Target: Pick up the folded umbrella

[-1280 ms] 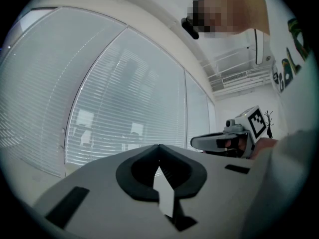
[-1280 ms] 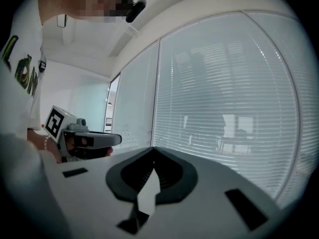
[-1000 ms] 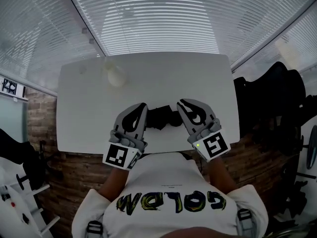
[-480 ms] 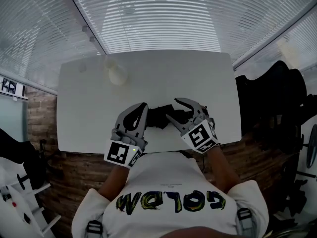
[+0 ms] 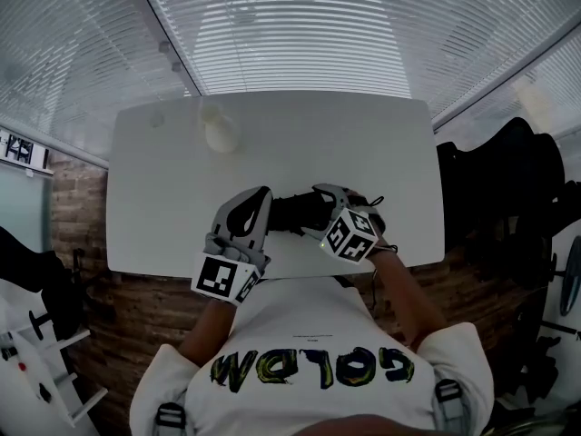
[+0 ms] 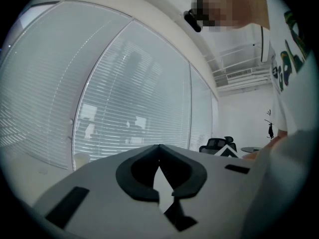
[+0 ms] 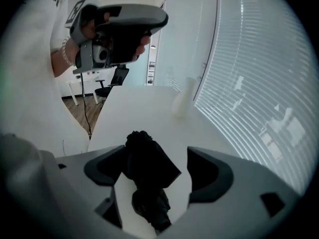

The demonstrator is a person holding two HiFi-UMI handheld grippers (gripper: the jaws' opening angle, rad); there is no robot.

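While left hand-held gripper (image 6: 158, 146) stays closed, right hand-held gripper (image 7: 155, 151) has dropped, opening astride folded umbrella (image 5: 292, 213).

The right claw (image 5: 320, 211) hides part of the folded umbrella (image 5: 289, 214).

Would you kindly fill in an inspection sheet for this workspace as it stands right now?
Surface: white table, mostly bare.
Job's things: black folded umbrella lies on the table near its front edge.
Clutter: one small white bottle-like object at the far left, apart from the umbrella.
Grippers: left gripper shut and empty, by the umbrella's left end; right gripper open, its jaws have just been opening, with the umbrella between them, not clamped.
Cables: what looks like a thin dark cable on the floor beside the table.
Surroundings: window blinds behind the table; black office chair to the right.
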